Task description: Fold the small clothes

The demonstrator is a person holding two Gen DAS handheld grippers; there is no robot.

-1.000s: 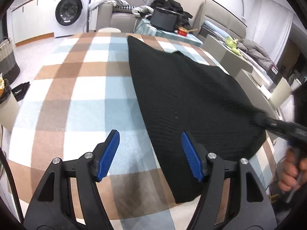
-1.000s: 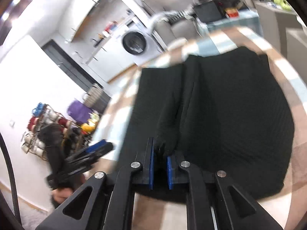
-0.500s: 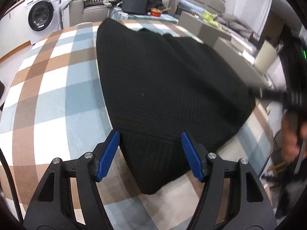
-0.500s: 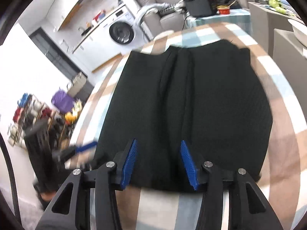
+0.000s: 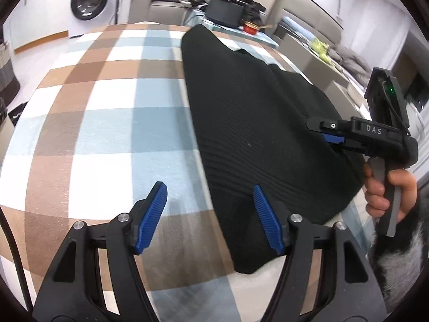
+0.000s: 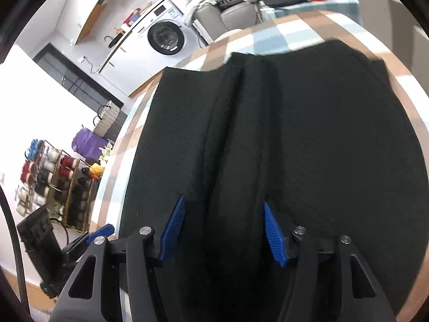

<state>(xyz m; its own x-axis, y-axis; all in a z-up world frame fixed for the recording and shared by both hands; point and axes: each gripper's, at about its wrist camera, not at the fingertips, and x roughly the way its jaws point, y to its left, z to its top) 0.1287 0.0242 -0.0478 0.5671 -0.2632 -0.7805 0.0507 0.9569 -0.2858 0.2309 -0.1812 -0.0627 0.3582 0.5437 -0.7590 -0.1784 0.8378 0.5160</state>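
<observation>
A black knit garment (image 5: pixel 254 112) lies spread flat on the checked tablecloth (image 5: pixel 107 123), running from the near edge to the far side. My left gripper (image 5: pixel 208 187) is open and hovers over the garment's near left edge, with its right finger above the black cloth and its left finger above the checks. Held by a hand (image 5: pixel 386 193), my right gripper (image 5: pixel 324 131) reaches over the garment's right side. In the right wrist view the right gripper (image 6: pixel 224 201) has its jaws opening, and a raised ridge of the garment (image 6: pixel 308 139) runs between them untouched by the pads.
Beyond the table are a washing machine (image 5: pixel 91 0), a grey sofa (image 5: pixel 161 8) with heaped clothes, and a side table bearing a black box (image 5: pixel 224 13) and a red bowl (image 5: pixel 250 28). A rack of shoes (image 6: pixel 53 177) stands on the floor to the left.
My right gripper has let go of the pinched fold of black cloth, spread its jaws and moved lower over the garment. The left gripper stayed open while its view swung over the garment's edge.
</observation>
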